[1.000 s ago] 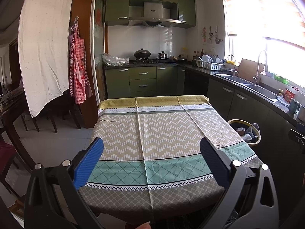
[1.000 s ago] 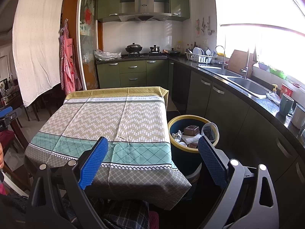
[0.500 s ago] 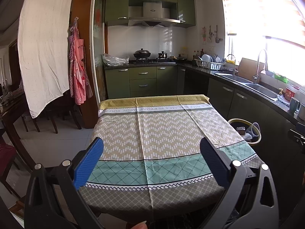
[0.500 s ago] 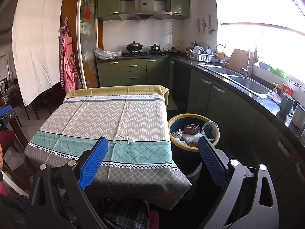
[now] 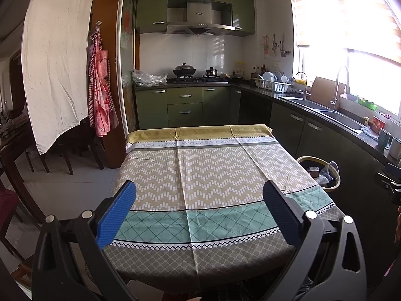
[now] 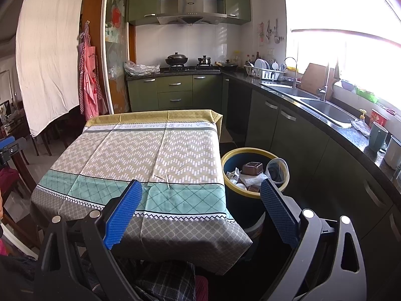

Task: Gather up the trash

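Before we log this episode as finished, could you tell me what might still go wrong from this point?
1. The clear plastic cup leans at the trash bin rim and could tip out.
2. The tablecloth shows a small pale scrap that may get missed.
3. Both the left gripper and right gripper are open and empty.

Patterned tablecloth [image 5: 213, 175]; wok [image 5: 184, 70] on stove; dish rack [image 6: 264, 72] beside sink [image 6: 323, 107].

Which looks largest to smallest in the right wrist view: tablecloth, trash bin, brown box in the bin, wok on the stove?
1. Tablecloth
2. Trash bin
3. and 4. Brown box and wok look alike; the wok is farther away, so no ranking.
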A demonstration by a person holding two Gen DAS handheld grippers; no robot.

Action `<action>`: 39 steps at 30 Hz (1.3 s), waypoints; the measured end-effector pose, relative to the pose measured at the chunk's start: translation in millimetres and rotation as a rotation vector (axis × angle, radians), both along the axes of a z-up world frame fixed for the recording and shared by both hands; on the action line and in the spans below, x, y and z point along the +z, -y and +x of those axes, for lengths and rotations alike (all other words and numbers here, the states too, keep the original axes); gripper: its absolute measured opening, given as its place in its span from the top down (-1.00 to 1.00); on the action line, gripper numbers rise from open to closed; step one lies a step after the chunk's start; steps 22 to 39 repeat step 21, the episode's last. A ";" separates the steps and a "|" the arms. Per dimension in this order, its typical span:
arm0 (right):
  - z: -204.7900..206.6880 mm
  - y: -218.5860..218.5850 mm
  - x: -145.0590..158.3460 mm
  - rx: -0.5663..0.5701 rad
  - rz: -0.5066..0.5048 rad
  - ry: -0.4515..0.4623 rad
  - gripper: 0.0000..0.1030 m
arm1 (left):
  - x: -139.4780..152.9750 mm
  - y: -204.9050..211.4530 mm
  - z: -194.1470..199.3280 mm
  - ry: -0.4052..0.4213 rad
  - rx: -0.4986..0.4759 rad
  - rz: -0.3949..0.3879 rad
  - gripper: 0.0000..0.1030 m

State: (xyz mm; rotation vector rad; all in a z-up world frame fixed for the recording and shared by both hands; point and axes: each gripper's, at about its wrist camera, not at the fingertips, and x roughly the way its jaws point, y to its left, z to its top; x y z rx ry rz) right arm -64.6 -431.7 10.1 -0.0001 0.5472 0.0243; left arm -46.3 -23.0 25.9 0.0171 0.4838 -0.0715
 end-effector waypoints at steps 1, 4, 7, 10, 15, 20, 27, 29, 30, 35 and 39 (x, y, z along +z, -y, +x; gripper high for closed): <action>0.1 -0.5 -0.2 0.000 -0.001 0.000 -0.82 | 0.1 -0.2 -0.3 0.001 0.001 -0.001 -0.87; 0.4 -1.5 0.0 0.001 -0.001 -0.001 -0.82 | 0.1 0.3 -0.8 0.007 0.002 0.003 -0.87; 1.0 -2.6 -0.1 0.001 -0.003 -0.002 -0.82 | 0.1 0.9 -1.6 0.017 0.000 0.004 -0.87; 1.3 -3.1 -0.4 0.001 -0.003 -0.004 -0.82 | 0.6 3.2 -3.2 0.038 0.003 0.027 -0.87; 1.8 -3.0 -0.6 0.001 -0.003 -0.006 -0.82 | -1.4 4.7 0.0 0.016 0.014 0.040 -0.87; 2.9 -3.2 -1.8 -0.001 -0.002 -0.009 -0.82 | -2.7 3.7 3.4 -0.001 0.009 0.030 -0.87; 3.0 -3.4 -2.1 -0.002 -0.003 -0.009 -0.82 | -3.0 3.5 3.8 -0.003 0.011 0.029 -0.87; 3.0 -3.4 -2.1 -0.002 -0.003 -0.009 -0.82 | -3.0 3.5 3.8 -0.003 0.011 0.029 -0.87; 3.0 -3.4 -2.1 -0.002 -0.003 -0.009 -0.82 | -3.0 3.5 3.8 -0.003 0.011 0.029 -0.87; 3.0 -3.4 -2.1 -0.002 -0.003 -0.009 -0.82 | -3.0 3.5 3.8 -0.003 0.011 0.029 -0.87; 3.0 -3.4 -2.1 -0.002 -0.003 -0.009 -0.82 | -3.0 3.5 3.8 -0.003 0.011 0.029 -0.87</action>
